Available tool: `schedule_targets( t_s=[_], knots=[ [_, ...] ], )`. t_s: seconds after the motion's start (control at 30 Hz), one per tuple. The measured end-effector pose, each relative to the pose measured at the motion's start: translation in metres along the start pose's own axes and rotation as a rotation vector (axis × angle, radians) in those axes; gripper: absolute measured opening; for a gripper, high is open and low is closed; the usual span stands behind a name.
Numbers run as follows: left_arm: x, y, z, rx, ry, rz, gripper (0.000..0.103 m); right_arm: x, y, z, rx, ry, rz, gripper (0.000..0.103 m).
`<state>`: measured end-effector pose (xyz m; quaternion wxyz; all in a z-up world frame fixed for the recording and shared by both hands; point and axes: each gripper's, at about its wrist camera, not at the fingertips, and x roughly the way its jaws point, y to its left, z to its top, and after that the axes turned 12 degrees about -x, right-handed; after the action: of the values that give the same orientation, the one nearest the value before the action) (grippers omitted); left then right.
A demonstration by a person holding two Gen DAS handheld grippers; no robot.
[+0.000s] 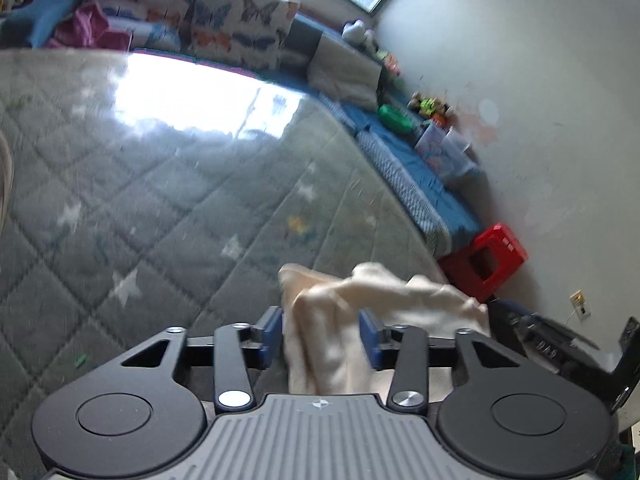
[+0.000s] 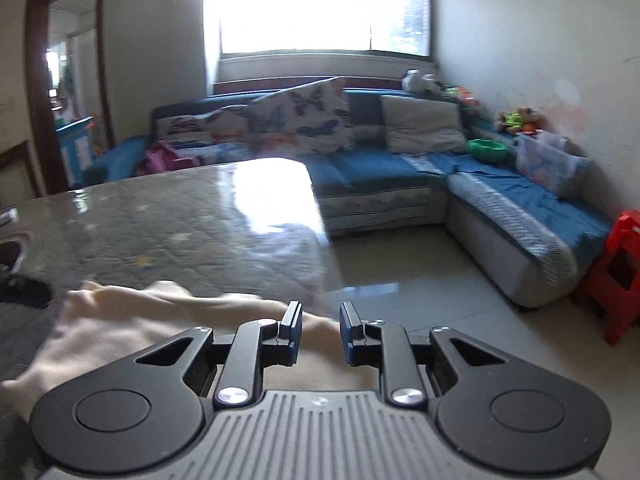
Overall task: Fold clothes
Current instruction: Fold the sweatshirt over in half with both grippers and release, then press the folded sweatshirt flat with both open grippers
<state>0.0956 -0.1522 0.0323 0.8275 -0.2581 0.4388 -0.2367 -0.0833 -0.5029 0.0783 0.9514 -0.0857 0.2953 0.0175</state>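
A cream-coloured garment (image 1: 380, 300) lies bunched near the table's right edge. In the left wrist view, my left gripper (image 1: 322, 330) has its blue fingers spread wide, with a fold of the garment between them; the pads do not press it. In the right wrist view the same garment (image 2: 140, 320) spreads across the near part of the table. My right gripper (image 2: 320, 330) is open above the garment's right end, at the table's edge, with nothing clamped.
The table (image 1: 140, 200) has a grey quilted cover with stars under a glossy sheet. A blue L-shaped sofa (image 2: 400, 168) with butterfly cushions (image 2: 304, 120) stands behind. A red stool (image 2: 620, 272) stands on the tiled floor at right. Dark objects (image 2: 16, 272) sit at the table's left.
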Motion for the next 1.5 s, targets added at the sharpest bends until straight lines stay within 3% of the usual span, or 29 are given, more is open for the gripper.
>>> schedule_targets(
  t_s=[0.07, 0.17, 0.4, 0.53, 0.6, 0.7, 0.8, 1.07, 1.13, 1.2, 1.27, 1.5],
  knots=[
    [-0.001, -0.004, 0.001, 0.011, 0.002, -0.027, 0.026, 0.008, 0.007, 0.003, -0.008, 0.006, 0.016, 0.019],
    [0.005, -0.009, 0.001, 0.038, 0.024, -0.047, 0.022, 0.027, 0.017, 0.007, -0.014, 0.023, 0.038, 0.019],
    [0.039, -0.017, 0.004, 0.070, 0.051, -0.021, 0.020, 0.052, 0.026, 0.002, -0.007, 0.048, 0.041, 0.020],
    [0.049, -0.014, 0.004, 0.070, 0.069, 0.008, 0.019, 0.046, 0.028, 0.003, -0.014, 0.036, 0.036, 0.023],
    [0.049, -0.015, 0.003, 0.077, 0.064, 0.010, 0.019, 0.038, 0.031, 0.006, -0.025, 0.022, 0.036, 0.035],
    [0.045, -0.020, -0.001, 0.108, 0.047, 0.023, 0.021, 0.025, 0.038, 0.006, -0.039, 0.001, 0.059, 0.038],
    [0.038, -0.027, -0.009, 0.141, 0.029, 0.024, 0.024, 0.017, 0.049, 0.003, -0.053, -0.009, 0.079, 0.050],
    [0.019, -0.029, -0.034, 0.207, 0.002, 0.047, 0.024, 0.004, 0.083, -0.010, -0.128, -0.010, 0.067, 0.057],
    [0.014, -0.029, -0.039, 0.214, -0.004, 0.048, 0.025, -0.003, 0.084, -0.012, -0.125, -0.020, 0.066, 0.069],
    [0.010, -0.029, -0.044, 0.222, -0.011, 0.047, 0.025, -0.012, 0.085, -0.017, -0.120, -0.022, 0.067, 0.071],
    [0.005, -0.030, -0.051, 0.237, -0.023, 0.051, 0.029, -0.019, 0.087, -0.024, -0.122, -0.020, 0.058, 0.072],
    [-0.006, -0.030, -0.070, 0.261, -0.032, 0.084, 0.043, -0.039, 0.088, -0.043, -0.081, -0.016, 0.025, 0.090]
  ],
)
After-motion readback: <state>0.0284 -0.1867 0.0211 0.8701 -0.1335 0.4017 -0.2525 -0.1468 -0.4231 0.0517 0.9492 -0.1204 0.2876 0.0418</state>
